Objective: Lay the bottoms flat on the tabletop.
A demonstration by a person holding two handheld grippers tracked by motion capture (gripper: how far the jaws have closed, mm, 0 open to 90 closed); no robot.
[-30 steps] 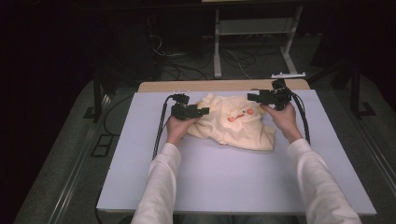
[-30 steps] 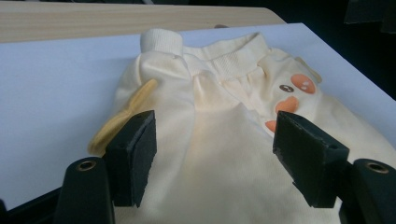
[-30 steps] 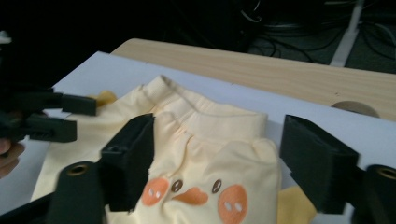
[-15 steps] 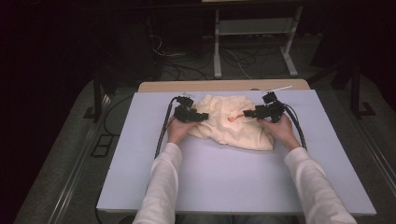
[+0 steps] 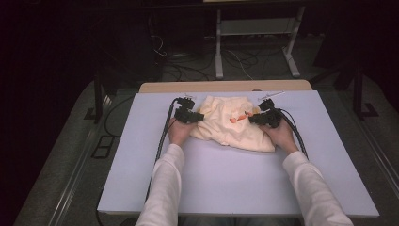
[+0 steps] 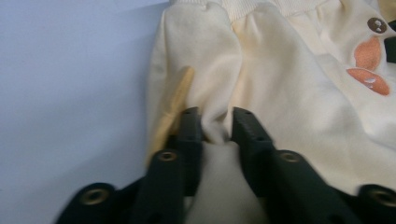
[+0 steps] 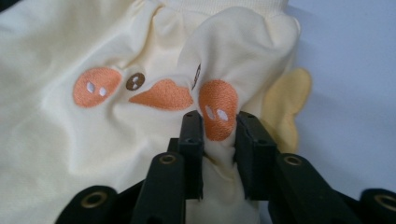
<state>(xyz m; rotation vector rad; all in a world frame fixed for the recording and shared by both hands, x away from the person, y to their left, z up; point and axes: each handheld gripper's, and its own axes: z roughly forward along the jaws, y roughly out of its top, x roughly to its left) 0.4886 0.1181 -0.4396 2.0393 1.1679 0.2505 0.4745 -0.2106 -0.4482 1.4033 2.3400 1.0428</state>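
A pale yellow garment (image 5: 231, 125) with orange embroidered patches lies crumpled on the white table (image 5: 235, 183) toward its far edge. My left gripper (image 5: 200, 116) is at the garment's left side. In the left gripper view its jaws have just been closing and pinch a fold of the yellow garment (image 6: 280, 88) between the pads. My right gripper (image 5: 253, 118) is at the right side. Its jaws have also just closed, and they squeeze a fold of the garment (image 7: 116, 135) that carries an orange patch (image 7: 217, 112).
A wooden board (image 5: 226, 86) sticks out behind the table's far edge. Cables (image 5: 164, 132) run from both grippers toward the near edge. A metal stand (image 5: 256, 42) and loose cables sit on the dark floor beyond. The near half of the table is bare.
My right gripper has come down and inward onto the garment's right side. Both grippers have gone from open to shut on folds of cloth. The left hand has hardly moved.
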